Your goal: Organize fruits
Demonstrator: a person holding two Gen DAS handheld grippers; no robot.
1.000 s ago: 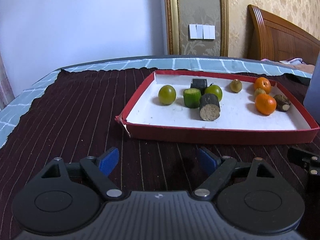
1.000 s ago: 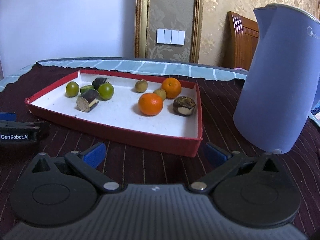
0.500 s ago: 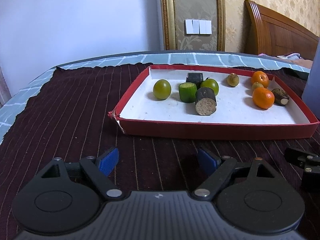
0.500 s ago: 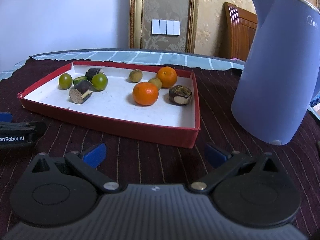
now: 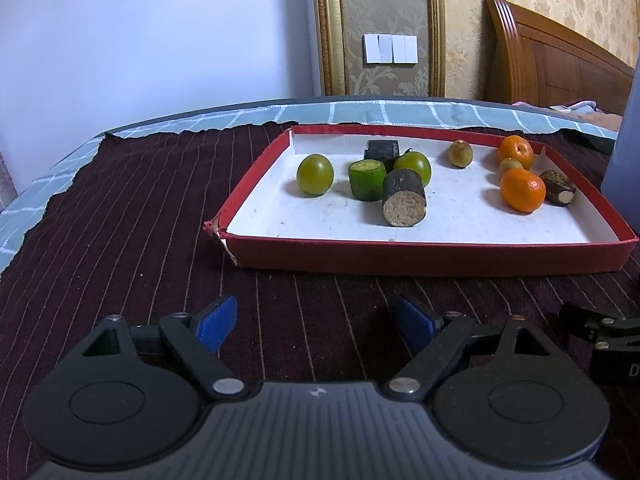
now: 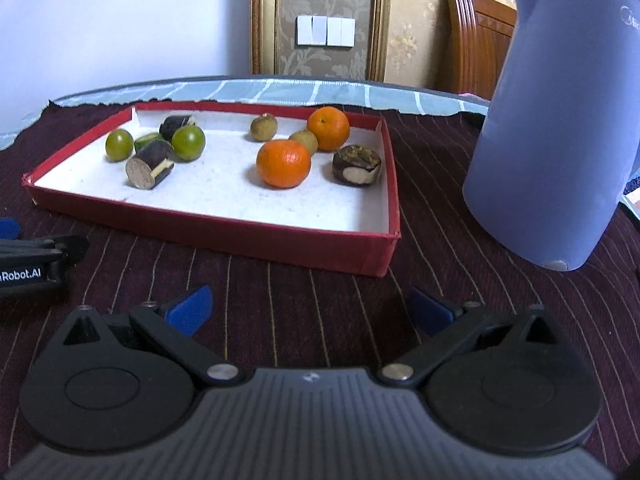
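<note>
A red tray (image 5: 432, 258) with a white floor holds the fruit; it also shows in the right wrist view (image 6: 224, 232). In it lie two green fruits (image 5: 315, 174), a green cut piece (image 5: 367, 179), two dark cut cylinders (image 5: 403, 198), two oranges (image 6: 283, 163), two small brownish fruits (image 6: 264, 127) and a dark brown piece (image 6: 356, 165). My left gripper (image 5: 316, 322) is open and empty, low over the cloth in front of the tray's left half. My right gripper (image 6: 310, 308) is open and empty in front of the tray's right half.
A tall blue kettle (image 6: 560, 128) stands right of the tray. A dark striped cloth (image 5: 120, 208) covers the table over a pale checked one. A wall with switches (image 5: 390, 49) and a wooden headboard (image 5: 560, 64) lie behind.
Both grippers have moved a little toward the tray, which now looks larger and lower in both views. Both stay open and empty.
</note>
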